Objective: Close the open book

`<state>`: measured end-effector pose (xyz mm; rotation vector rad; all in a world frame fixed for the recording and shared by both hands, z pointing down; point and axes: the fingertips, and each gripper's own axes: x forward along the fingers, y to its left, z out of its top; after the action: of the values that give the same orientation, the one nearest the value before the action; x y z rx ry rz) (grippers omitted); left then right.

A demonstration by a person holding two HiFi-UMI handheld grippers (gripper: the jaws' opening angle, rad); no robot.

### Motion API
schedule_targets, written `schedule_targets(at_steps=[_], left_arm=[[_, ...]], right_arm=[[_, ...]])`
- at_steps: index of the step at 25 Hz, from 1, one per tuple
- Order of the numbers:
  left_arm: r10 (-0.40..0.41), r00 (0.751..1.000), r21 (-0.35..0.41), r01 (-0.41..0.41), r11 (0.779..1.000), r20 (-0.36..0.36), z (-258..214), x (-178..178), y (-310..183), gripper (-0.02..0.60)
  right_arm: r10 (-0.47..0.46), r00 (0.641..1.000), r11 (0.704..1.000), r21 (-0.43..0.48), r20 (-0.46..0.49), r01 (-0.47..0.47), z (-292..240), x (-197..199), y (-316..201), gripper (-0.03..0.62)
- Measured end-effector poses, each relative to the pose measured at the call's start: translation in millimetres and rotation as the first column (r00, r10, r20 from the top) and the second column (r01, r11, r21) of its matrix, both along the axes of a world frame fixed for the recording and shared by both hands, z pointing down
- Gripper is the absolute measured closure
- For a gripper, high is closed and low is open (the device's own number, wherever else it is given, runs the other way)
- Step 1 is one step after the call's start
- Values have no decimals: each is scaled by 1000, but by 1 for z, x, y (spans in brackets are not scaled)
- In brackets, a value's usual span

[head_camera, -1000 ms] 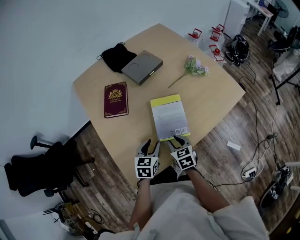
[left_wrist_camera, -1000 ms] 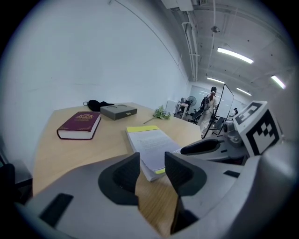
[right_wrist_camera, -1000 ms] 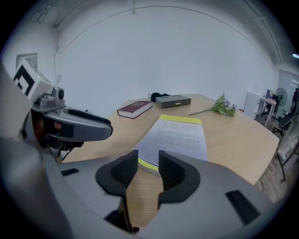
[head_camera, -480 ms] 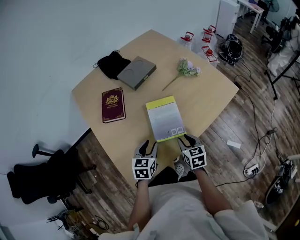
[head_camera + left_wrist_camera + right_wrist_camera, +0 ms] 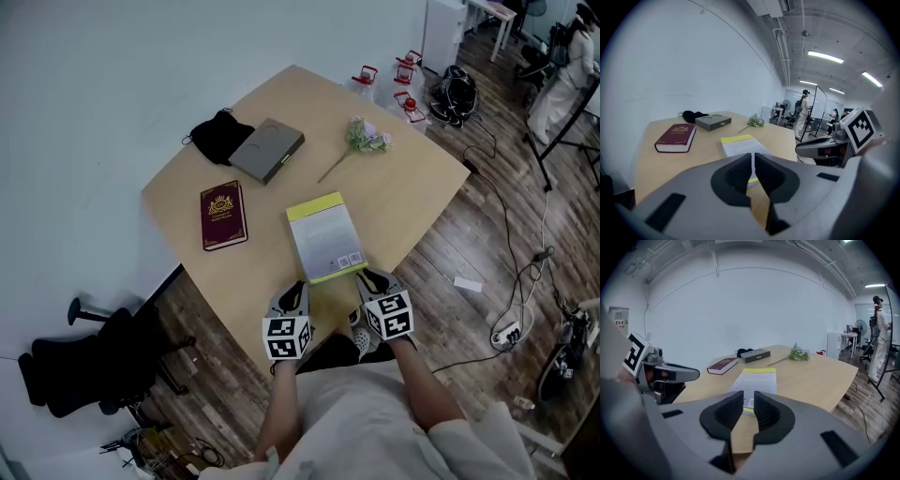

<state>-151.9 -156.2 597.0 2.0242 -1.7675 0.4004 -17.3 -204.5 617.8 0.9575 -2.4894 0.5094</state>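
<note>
The book (image 5: pixel 323 237) lies closed and flat on the table (image 5: pixel 412 187), pale cover up with a yellow band at its far end; it also shows as the book (image 5: pixel 740 145) and the book (image 5: pixel 757 383). My left gripper (image 5: pixel 295 291) hovers at the table's near edge, just left of the book's near corner, and its jaws are closing with nothing between them; in its own view, the left gripper (image 5: pixel 753 160) shows only a slit. My right gripper (image 5: pixel 372 279) sits off the book's near right corner, jaws closing on nothing, and the right gripper (image 5: pixel 749 401) still shows a narrow gap.
A dark red book (image 5: pixel 223 215) lies to the left. Further back sit a grey box (image 5: pixel 267 149), a black pouch (image 5: pixel 217 135) and a flower sprig (image 5: pixel 361 141). An office chair (image 5: pixel 84 361) stands on the floor at left, and cables run along the floor at right.
My right gripper has drawn away from the book's near edge toward the right. The left gripper's jaws have come together. The book has not moved on the table.
</note>
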Motion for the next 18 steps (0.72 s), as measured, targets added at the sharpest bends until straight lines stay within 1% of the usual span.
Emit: schedule_targets(at_steps=[2,6,10,15,18], left_arm=[[9,1000,4,-9,1000,-2,-1,3,0,552],[25,1000,1,-25,1000,-3,-2,7,1,558],[30,1000,-6,-30,1000,4,-1,7,2,560],[39,998,-21,-38,999,41,-1,4,2,560],[44,998,-21,-43,999,38,-1,3,2,560]], right_arm=[[13,1000,1000,3,12,-13,-1,3,1,538],[34,999,999,4,28,-34,-4,8,-1,581],[29,999,1000,1,25,-29,-1,10,1,585],[23,999,1000,1,23,-23,-2,7,2,585],[15,1000,1000,1,16,-15,0,6,3,585]])
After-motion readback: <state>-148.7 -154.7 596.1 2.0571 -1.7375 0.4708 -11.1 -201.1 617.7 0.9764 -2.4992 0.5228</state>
